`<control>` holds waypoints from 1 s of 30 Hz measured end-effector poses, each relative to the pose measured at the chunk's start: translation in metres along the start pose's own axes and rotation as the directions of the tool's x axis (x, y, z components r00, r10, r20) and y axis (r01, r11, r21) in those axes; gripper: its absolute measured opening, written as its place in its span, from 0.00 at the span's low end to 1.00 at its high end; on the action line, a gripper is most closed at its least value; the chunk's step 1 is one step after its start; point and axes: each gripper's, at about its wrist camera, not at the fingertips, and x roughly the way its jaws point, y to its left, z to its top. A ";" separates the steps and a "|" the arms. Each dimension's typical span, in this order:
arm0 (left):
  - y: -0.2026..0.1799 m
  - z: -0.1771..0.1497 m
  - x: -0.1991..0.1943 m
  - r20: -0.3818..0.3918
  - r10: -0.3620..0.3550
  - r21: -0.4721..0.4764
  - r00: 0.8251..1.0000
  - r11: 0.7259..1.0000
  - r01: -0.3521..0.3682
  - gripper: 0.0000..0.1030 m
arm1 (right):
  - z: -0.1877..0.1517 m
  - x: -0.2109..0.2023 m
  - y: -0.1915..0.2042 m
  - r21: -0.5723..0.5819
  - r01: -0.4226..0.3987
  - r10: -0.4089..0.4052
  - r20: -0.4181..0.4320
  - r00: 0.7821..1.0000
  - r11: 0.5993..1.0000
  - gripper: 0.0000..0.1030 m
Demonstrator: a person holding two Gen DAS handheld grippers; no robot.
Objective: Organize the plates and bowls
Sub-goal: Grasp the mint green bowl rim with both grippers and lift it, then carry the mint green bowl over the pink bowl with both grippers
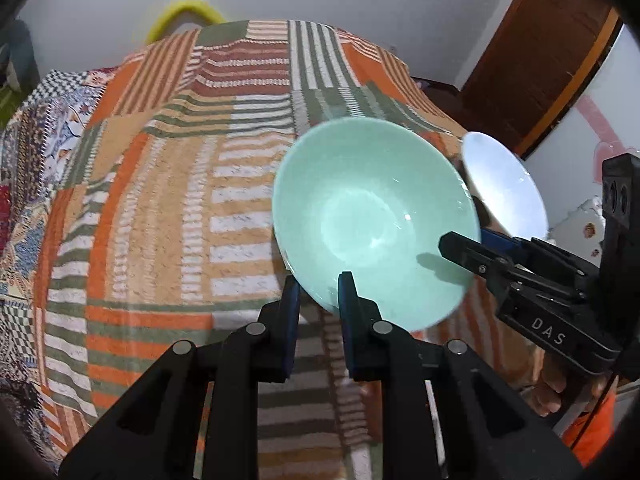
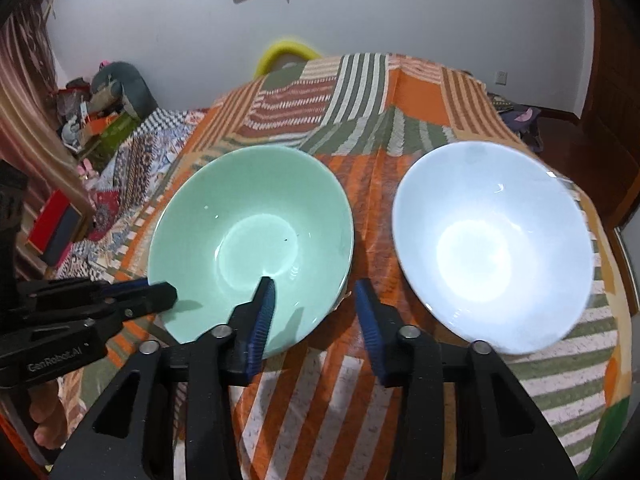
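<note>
Fingers of the left gripper (image 1: 319,294) pinch the near rim of the green bowl (image 1: 376,220), 1 blue pad (image 1: 347,296) inside the bowl, the other under its outer wall. Fingers of the right gripper (image 2: 315,300) stand spread around the same bowl's rim on its other side: 1 pad (image 2: 262,312) over the bowl's interior, the other outside above the cloth, neither clearly pressing. Green bowl sits tilted toward the left camera, above a striped patchwork blanket (image 2: 312,400). White bowl (image 2: 492,244) lies just beside it on the blanket, right of the right fingers, untouched. Bowls close but apart.
</note>
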 end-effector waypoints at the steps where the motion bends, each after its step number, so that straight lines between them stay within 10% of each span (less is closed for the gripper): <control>1: 0.001 0.001 0.002 0.003 0.008 0.001 1.000 1.000 -0.008 0.18 | 0.001 0.003 0.000 0.000 0.002 -0.002 -0.005 1.000 1.000 0.29; 8: 0.000 0.013 0.014 0.064 0.117 0.058 0.991 0.991 -0.120 0.18 | 0.006 0.017 0.002 -0.005 0.000 0.000 -0.024 1.000 1.000 0.27; 30: -0.026 -0.018 -0.039 0.104 0.038 0.082 0.994 0.996 -0.046 0.18 | -0.009 -0.036 0.012 -0.017 0.018 -0.017 0.029 0.999 1.000 0.23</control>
